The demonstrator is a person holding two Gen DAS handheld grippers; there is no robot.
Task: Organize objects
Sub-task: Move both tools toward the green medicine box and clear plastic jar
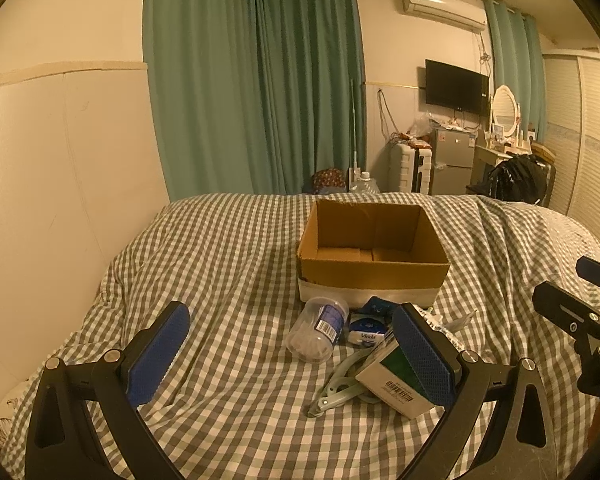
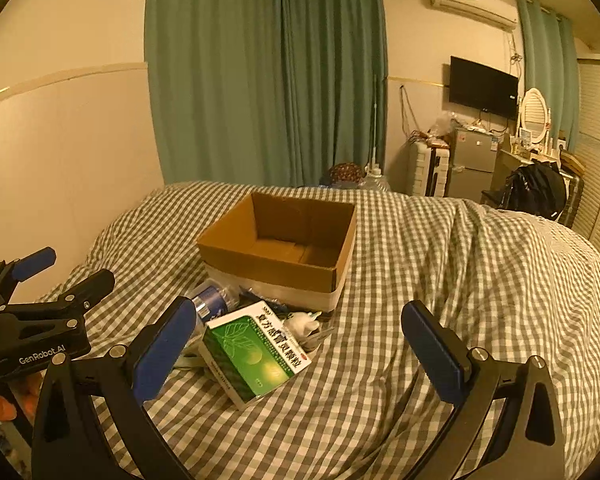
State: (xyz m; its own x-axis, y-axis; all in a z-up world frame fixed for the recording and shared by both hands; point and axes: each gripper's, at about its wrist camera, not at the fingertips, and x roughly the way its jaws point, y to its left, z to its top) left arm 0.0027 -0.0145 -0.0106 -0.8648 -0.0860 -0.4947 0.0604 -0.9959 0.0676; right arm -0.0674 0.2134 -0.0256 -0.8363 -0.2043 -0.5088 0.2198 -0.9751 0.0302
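So there's an open brown cardboard box [image 1: 374, 268] sitting upright and empty on the bed. Right in front of it is a little heap: a clear plastic jar [image 1: 318, 330] on its side, a small Vinda tissue pack [image 1: 366, 330], a pale green clip [image 1: 340, 390], and a green-and-white medicine box [image 2: 256, 354] lying tilted.

Checked bed [image 1: 228, 264] carries cardboard box [image 1: 374, 268], clutter [image 1: 352, 340]

"Vinda" tissue pack [image 1: 367, 330]; "GenRobot.AI" left claw [image 2: 40, 354].
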